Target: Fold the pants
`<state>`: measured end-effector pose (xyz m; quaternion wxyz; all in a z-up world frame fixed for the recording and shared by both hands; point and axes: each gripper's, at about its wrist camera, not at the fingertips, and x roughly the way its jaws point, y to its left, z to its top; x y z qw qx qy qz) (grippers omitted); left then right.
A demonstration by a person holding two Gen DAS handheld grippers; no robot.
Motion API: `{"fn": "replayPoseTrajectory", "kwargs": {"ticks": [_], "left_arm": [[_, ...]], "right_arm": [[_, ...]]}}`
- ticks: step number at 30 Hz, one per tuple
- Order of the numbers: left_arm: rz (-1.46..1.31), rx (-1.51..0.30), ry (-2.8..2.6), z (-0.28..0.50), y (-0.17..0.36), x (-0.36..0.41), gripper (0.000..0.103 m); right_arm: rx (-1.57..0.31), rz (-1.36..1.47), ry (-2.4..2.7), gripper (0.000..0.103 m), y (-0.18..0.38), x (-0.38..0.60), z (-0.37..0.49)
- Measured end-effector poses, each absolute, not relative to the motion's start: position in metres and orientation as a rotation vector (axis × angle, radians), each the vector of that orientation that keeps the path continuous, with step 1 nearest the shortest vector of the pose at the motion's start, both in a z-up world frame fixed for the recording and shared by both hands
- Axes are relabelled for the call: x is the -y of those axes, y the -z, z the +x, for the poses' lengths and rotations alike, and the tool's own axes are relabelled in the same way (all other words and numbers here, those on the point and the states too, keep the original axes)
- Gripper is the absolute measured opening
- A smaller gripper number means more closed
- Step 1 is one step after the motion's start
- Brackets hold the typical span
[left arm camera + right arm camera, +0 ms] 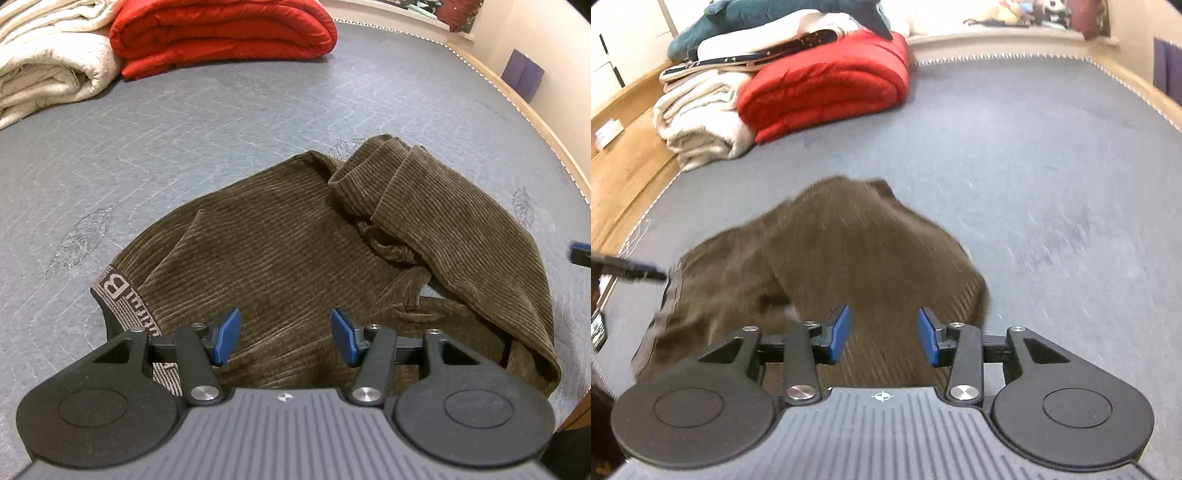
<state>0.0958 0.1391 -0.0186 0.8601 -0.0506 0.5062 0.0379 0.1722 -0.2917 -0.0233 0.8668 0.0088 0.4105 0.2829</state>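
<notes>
Ahead of my left gripper (pixel 284 338), at the far end of the mattress (pixel 258 110), I see a red quilted comforter (pixel 225 35) folded into a thick roll, and just left of it a stack of cream blankets (pixel 48 62) with a nubby weave. Through my right gripper (pixel 883 335) the same pile shows, with a teal plush toy (pixel 746 18) lying on top of it. Both bundles sit well apart from my work, and nothing blocks the way between them and the grippers. A pale wooden bed frame (pixel 517 96) curves along the mattress edge to the right.

The mattress is grey, quilted in wavy stitched lines with faint leaf motifs.

The pants (pixel 295 251) lie on the mattress directly under and ahead of both grippers. They are brown corduroy, fine-ribbed and soft, bunched with one leg (pixel 461 221) doubled back over the seat on the right. A grey woven waistband (pixel 122 295) with block lettering shows at the near left.

My left gripper is released, blue pads (pixel 229 336) spread above the cloth. My right gripper is also released, with nothing pinched; that view is motion-blurred.
</notes>
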Motion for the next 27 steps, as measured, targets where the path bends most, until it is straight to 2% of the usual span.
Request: {"fn": "replayPoseTrajectory", "kwargs": {"ticks": [10, 16, 18, 20, 23, 27], "left_arm": [[-0.146, -1.062, -0.107, 0.115, 0.02, -0.153, 0.062], [-0.16, -1.066, -0.122, 0.121, 0.022, -0.165, 0.062], [-0.161, -1.065, -0.123, 0.123, 0.021, -0.166, 0.062], [-0.163, -1.062, -0.121, 0.125, 0.021, -0.165, 0.062], [-0.162, -1.051, -0.109, 0.126, 0.018, -0.16, 0.062], [-0.144, -1.049, -0.097, 0.124, 0.017, -0.152, 0.062]], "right_arm": [[-0.782, -0.323, -0.723, 0.043, 0.065, 0.099, 0.191], [-0.791, -0.61, -0.7, 0.042, 0.1, 0.049, 0.185], [-0.8, -0.64, -0.689, 0.032, 0.106, 0.052, 0.185], [-0.804, -0.604, -0.697, 0.009, 0.098, 0.066, 0.187], [-0.759, -0.449, -0.67, 0.008, 0.058, 0.098, 0.194], [-0.655, -0.086, -0.577, 0.007, -0.008, 0.196, 0.208]]}}
